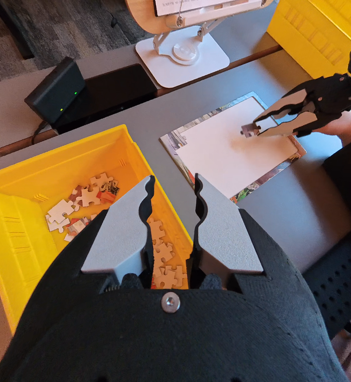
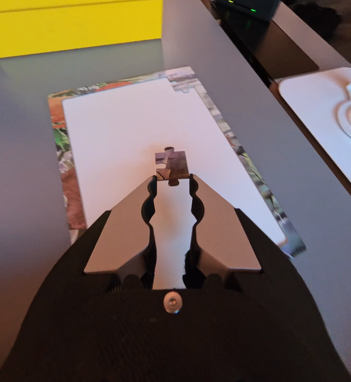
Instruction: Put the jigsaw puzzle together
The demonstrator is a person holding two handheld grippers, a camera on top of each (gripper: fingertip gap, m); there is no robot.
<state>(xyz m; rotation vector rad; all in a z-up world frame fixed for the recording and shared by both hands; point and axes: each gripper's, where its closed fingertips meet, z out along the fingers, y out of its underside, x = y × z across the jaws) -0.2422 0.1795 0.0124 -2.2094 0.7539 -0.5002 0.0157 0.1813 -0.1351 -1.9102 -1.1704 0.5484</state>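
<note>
One piece (image 2: 171,166) is pinched at the right gripper (image 2: 173,178) tips, over the tray's (image 2: 116,128) white middle; the placed corner piece (image 2: 180,84) lies far right. Left gripper (image 1: 174,182) hangs wide, empty, over the bin (image 1: 71,157).

Warm dim light, soft shadows, motion blur, wide-angle bending at edges.

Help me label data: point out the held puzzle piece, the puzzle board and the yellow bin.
puzzle piece (image 2: 172,165), right wrist view, its printed face.
puzzle board (image 2: 116,132), right wrist view, bare white middle.
yellow bin (image 1: 100,144), left wrist view, far wall.
</note>
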